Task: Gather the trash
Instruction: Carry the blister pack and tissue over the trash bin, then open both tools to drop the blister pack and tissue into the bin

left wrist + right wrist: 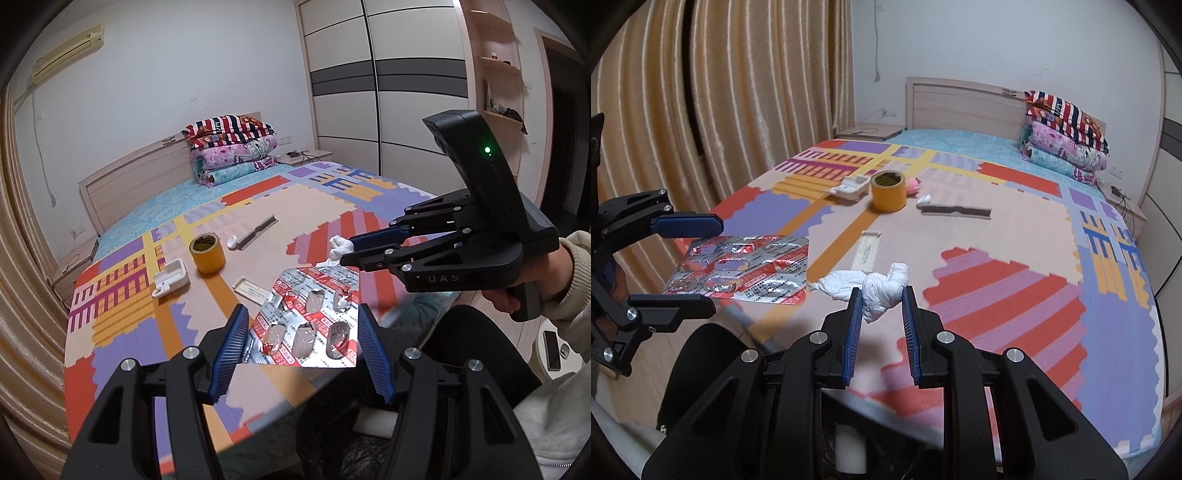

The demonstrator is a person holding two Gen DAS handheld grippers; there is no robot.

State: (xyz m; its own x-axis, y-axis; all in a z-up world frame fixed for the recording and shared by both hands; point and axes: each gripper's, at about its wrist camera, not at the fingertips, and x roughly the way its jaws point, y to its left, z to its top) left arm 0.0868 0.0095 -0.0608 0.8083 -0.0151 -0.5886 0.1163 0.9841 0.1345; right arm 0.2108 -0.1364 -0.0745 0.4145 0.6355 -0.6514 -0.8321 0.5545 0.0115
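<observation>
A wide bed fills most of both views, its near half covered by a patchwork foam mat in red, purple, orange and beige, with folded quilts stacked against the headboard. Ribbed gold curtains hang along the bed's far side, and a sliding wardrobe stands on the other. Spread over the middle of the mat are a yellow tape roll, a white charger box just beside it, a long grey strip with a small white cap at one end, and a flat pale case nearer the mat's front edge. The left gripper holds an emptied foil pill blister between its blue pads, the sheet spanning the whole gap, so the jaws stand fairly wide yet clamp it by its side edges; it hangs just past the mat's near edge. The right gripper has its jaws drawn in partway around a crumpled white tissue, both pads against the wad, whose loose tail trails toward the blister. The mat to the right of the tissue is bare, and dark bag material shows below both grippers.
</observation>
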